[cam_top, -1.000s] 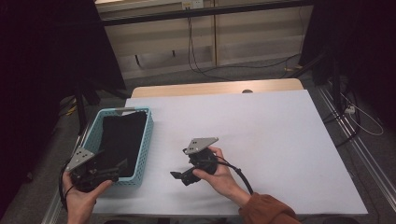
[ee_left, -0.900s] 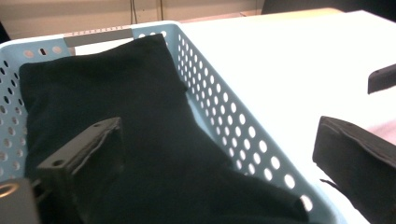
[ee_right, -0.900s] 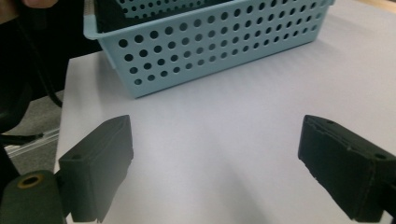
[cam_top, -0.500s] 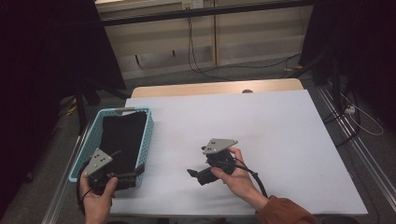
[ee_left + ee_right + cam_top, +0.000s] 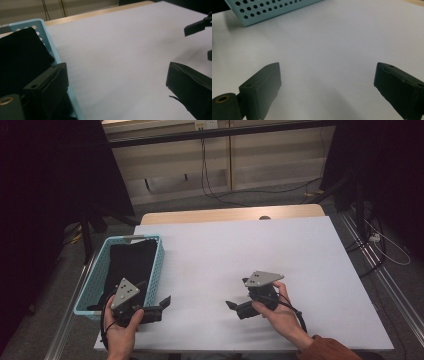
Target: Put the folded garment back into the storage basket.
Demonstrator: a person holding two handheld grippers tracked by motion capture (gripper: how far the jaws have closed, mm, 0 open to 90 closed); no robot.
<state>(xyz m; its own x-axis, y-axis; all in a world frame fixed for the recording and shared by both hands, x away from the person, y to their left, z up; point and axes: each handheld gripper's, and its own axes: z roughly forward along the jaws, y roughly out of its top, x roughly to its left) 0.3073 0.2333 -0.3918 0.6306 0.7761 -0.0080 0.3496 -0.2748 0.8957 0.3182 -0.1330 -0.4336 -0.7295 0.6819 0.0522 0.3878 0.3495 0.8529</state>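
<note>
Black cloth in basket, both grippers empty

Black cloth (image 5: 131, 265) lying folded inside turquoise basket (image 5: 158, 265) at left edge of white table (image 5: 280, 250); fills most of basket floor, top surface below the rim. Seen also in left gripper view as dark mass (image 5: 20, 57) behind the perforated wall (image 5: 43, 30).

Left hand-held gripper (image 5: 159, 306) at near right corner of basket, pointing right over the table; jaws wide apart, nothing between them. Right hand-held gripper (image 5: 232, 306) low over bare table, well apart from basket, pointing left; jaws likewise spread and empty, bare table between them in right gripper view.

Handling, judged: soft, light, limp, no fragility. Likely to sag and unfold when lifted, may drag on basket wall. Matte fabric, slip unlikely once pinched. Best hold probably at a folded edge or a corner near the basket's open top, pinching several layers at once; second hold on the opposite edge to keep the fold. Exact fold lines too dark to tell.

Versus half a second ago: left hand-held gripper moved right, off the basket's near end and out over the table beside it. Right hand-held gripper shifted slightly toward the person. Cloth and basket unchanged.
</note>
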